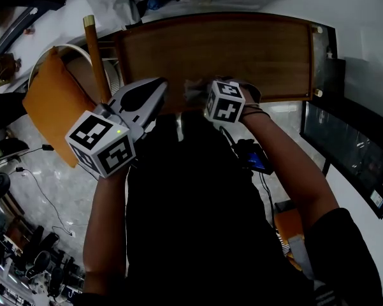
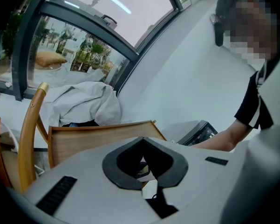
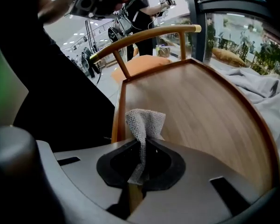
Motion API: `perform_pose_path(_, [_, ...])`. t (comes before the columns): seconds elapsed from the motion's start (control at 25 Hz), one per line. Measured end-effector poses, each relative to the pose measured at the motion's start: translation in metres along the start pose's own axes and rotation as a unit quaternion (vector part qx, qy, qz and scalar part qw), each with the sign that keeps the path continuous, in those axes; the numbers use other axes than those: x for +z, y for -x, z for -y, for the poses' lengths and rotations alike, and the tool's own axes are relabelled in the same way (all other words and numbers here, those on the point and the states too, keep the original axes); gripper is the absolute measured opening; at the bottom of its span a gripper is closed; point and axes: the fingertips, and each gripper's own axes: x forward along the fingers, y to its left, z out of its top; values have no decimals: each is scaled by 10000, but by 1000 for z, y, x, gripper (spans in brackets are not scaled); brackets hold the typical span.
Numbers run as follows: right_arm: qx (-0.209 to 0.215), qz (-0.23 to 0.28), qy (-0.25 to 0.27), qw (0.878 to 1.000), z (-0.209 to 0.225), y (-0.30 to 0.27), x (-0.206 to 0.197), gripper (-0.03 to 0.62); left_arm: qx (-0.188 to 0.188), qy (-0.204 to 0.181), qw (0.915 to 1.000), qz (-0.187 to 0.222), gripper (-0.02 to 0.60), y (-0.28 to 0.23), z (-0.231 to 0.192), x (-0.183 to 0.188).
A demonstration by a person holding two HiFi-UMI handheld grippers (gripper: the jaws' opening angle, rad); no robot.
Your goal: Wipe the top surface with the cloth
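Right gripper (image 3: 142,141) pinched the cloth (image 3: 145,122) over the top surface's (image 3: 200,111) near edge, wipe likely needing press-down next; left gripper (image 2: 143,139) closed, empty.

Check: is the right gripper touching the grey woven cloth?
Touching. The right gripper view shows the right gripper with its jaws closed on the grey woven cloth, which stands up between them.

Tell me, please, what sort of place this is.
Probably an indoor lounge or office-like room: a wooden table with a curved-back wooden chair beside it, large windows looking onto plants, and a polished stone-like floor.
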Motion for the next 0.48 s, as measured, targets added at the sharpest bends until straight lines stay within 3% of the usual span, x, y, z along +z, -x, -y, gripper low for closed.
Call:
perform_pose_path(0.28, [1061, -232, -286, 9937, -23, -2, -6, 37, -31, 26, 10000, -54, 12, -4, 3, -3])
perform_pose_path(0.48, [1698, -501, -520, 9828, -33, -2, -14, 37, -37, 9, 10000, 23, 12, -1, 7, -1])
